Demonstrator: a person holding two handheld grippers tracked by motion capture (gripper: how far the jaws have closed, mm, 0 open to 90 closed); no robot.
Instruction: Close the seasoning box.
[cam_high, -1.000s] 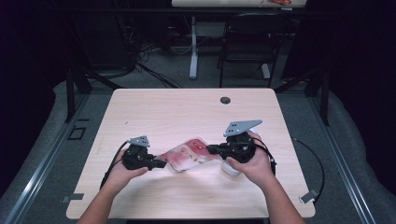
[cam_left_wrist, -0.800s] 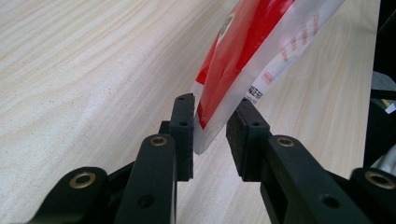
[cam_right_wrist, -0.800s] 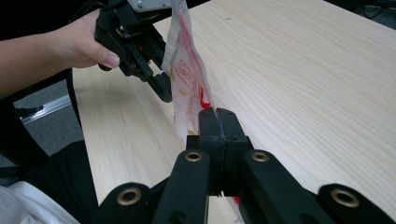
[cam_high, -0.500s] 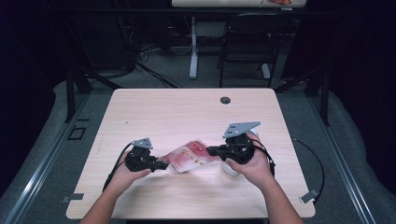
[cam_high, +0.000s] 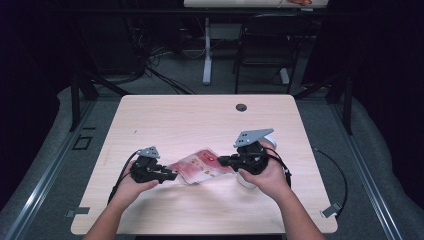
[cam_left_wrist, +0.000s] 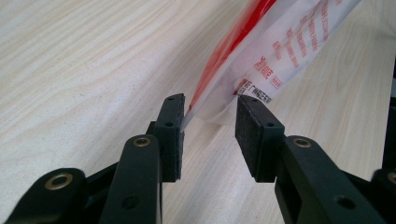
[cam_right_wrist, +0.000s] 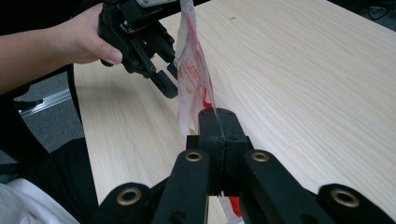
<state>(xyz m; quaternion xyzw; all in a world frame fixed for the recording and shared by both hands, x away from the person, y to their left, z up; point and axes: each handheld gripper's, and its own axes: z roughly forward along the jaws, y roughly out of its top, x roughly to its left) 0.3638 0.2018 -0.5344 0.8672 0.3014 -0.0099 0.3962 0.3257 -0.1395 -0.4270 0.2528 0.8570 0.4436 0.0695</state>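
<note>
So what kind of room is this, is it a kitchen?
Probably not a kitchen; more likely a lab or workshop. The light wooden table stands on grey floor between dark curtains, cables trail behind it, and a person's hands hold the left gripper and right gripper.

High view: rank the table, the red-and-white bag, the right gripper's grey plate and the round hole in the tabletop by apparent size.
1. table
2. red-and-white bag
3. grey plate, though it sits higher, nearer the camera
4. round hole

Bright table (cam_high: 200, 120) under dark surroundings; high view soft.
</note>
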